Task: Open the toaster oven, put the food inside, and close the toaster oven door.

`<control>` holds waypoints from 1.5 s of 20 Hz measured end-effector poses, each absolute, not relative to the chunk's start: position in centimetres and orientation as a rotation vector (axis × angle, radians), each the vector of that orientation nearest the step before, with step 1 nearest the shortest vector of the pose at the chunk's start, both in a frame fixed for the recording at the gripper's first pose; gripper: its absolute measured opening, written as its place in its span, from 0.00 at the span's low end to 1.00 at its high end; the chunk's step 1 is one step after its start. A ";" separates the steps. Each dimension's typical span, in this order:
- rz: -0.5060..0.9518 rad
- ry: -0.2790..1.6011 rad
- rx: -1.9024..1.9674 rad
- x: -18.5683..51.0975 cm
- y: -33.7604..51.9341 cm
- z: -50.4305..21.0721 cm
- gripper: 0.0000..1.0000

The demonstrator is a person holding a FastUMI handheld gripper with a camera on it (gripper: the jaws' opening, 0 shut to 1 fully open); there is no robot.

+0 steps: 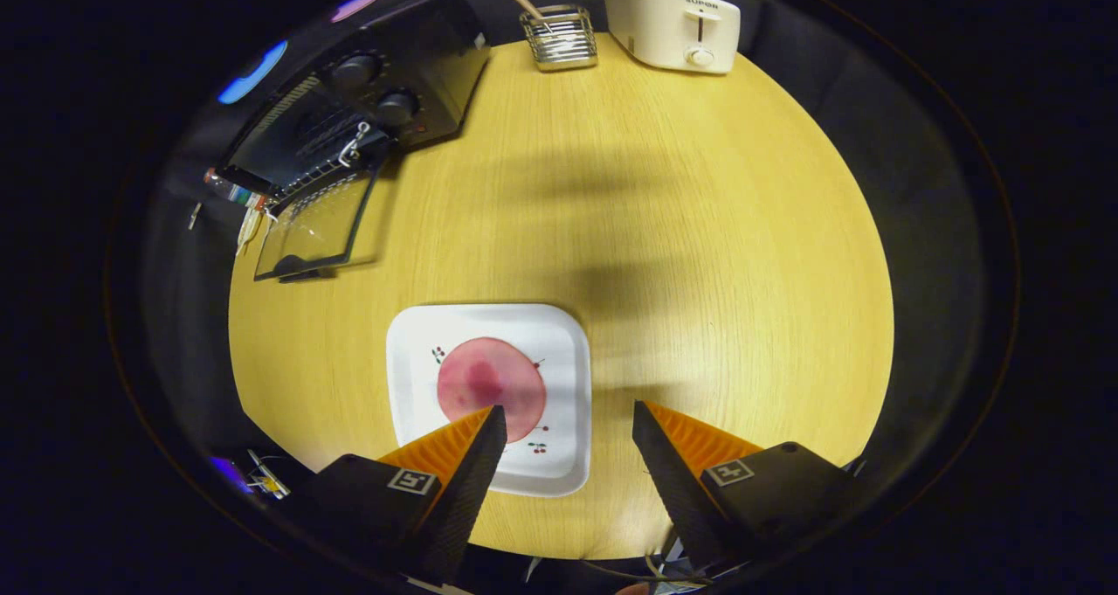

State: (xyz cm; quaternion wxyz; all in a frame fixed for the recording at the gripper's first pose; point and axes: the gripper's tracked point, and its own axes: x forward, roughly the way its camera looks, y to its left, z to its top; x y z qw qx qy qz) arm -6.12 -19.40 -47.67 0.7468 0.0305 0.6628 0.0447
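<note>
Tool (568, 420) open, ham (491, 387) left.

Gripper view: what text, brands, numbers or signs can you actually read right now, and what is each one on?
"SUPOR": brand on the top of the white toaster at the far edge of the table.
Toaster oven, door open: markings around its knobs are too small and dark to read.
White plate with the pink food slice: small cherry pictures, no words.
Tool, open: square coded markers on its fingers, no letters.
</note>
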 end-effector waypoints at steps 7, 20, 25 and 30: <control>0.115 1.499 0.092 -5.8 -19.8 -48.8 0.13; 0.116 1.344 0.729 -6.5 -20.3 -43.6 0.05; -0.035 1.219 0.981 -7.5 -16.7 -39.9 0.05; -0.148 1.097 1.162 -6.3 -8.5 -38.5 0.05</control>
